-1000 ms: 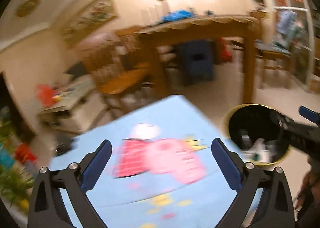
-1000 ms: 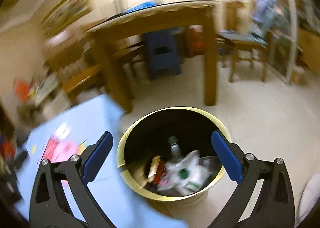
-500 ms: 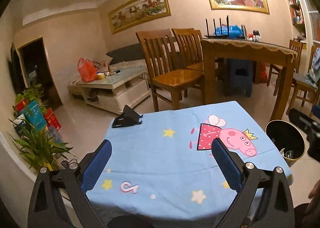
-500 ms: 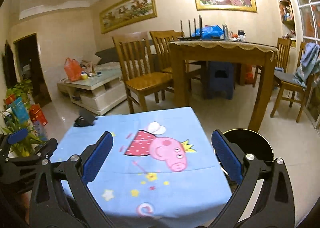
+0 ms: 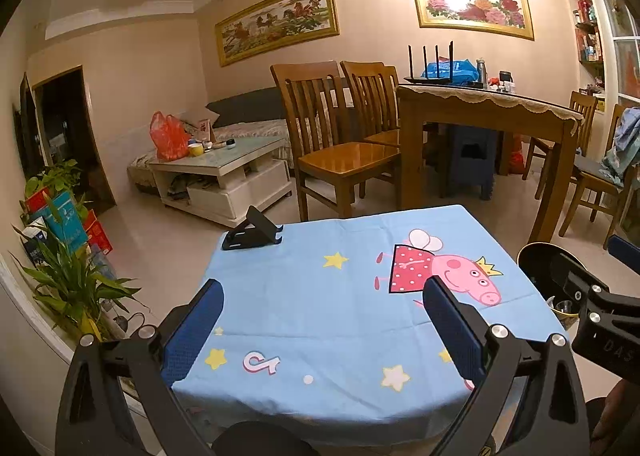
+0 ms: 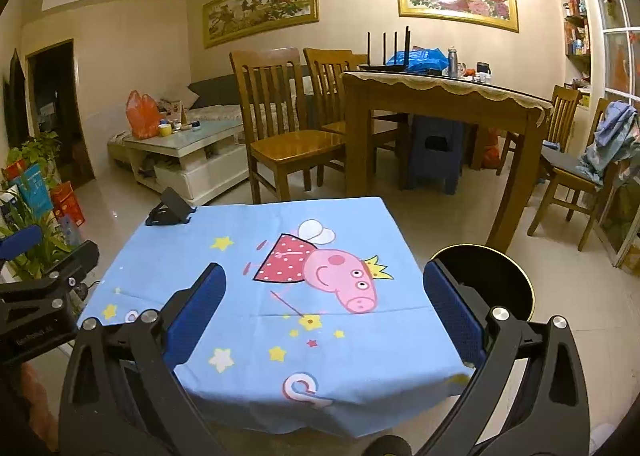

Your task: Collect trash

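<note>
Left gripper (image 5: 322, 320) spread wide, empty, level over blue tablecloth (image 5: 320, 296); judged a resting pose, since no trash shows on the cloth. Phone stand (image 5: 252, 234) at 11 o'clock. Right gripper (image 6: 322, 306) likewise wide, empty. Trash bin (image 6: 496, 280) on floor at its 2 o'clock, just beside the table.

Side-by-side forward views (shared tablecloth (image 5: 320, 296))
</note>
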A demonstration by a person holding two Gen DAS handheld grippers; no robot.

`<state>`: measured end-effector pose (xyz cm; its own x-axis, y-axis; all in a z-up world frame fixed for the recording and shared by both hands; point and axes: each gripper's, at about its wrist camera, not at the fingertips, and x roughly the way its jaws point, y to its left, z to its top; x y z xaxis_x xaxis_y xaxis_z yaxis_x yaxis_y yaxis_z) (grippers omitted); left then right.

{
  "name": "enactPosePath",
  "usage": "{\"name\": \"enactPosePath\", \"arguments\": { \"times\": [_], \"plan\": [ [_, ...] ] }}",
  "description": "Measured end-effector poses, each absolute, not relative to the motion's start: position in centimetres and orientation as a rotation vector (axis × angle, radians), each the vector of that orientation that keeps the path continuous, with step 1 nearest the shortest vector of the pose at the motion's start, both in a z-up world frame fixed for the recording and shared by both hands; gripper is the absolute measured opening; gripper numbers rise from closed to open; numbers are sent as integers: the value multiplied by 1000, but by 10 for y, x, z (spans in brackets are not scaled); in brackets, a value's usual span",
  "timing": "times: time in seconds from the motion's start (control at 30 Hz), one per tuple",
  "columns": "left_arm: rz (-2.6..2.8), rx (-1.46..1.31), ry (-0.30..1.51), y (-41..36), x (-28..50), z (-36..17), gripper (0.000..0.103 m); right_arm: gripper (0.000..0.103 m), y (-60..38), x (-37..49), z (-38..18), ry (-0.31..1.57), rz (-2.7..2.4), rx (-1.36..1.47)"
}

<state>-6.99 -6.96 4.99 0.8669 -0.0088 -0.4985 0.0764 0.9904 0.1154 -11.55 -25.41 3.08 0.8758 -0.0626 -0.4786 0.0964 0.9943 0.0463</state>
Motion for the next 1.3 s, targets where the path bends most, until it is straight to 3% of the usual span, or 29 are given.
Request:
{"name": "enactPosePath", "arguments": {
  "times": [1.3],
  "plan": [
    [-1,106,486,-51,-67,47,96,98,-249,-110,29,525,-61,45]
  ]
}}
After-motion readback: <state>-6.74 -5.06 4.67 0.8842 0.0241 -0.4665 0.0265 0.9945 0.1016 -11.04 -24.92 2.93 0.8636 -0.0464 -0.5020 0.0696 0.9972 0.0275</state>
